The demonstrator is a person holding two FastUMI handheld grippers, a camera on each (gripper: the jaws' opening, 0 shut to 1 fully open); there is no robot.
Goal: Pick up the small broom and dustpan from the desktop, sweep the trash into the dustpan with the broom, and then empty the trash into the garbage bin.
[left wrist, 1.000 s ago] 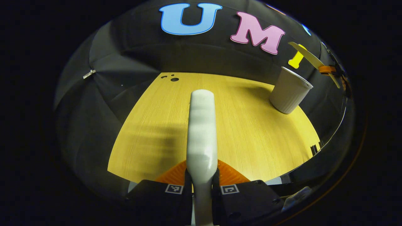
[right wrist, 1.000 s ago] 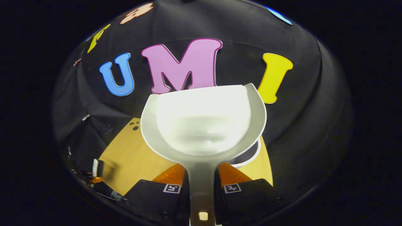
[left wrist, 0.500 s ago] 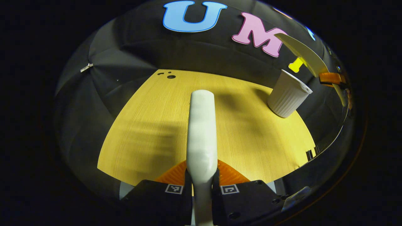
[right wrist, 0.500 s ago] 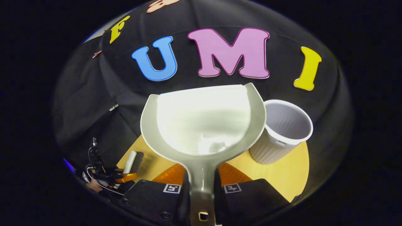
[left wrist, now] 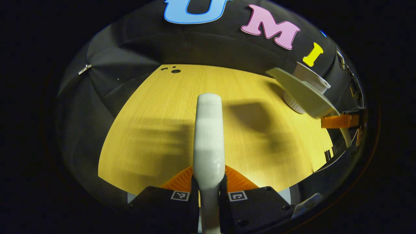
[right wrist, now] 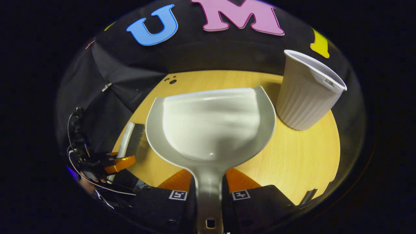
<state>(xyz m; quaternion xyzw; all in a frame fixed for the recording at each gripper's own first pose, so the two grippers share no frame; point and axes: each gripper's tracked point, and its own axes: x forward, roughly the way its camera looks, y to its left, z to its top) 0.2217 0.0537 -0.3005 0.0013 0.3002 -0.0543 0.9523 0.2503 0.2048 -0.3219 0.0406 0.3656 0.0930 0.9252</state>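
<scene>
Right gripper fingers clamped on dustpan handle; pan mouth just left of garbage bin, handle axis along fingers. Left gripper grips broom, well left of bin, over counter.

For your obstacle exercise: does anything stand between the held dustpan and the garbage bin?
Nothing visible does. The dustpan, clamped in the right gripper, is just left of the garbage bin, with only bare desktop between.
</scene>
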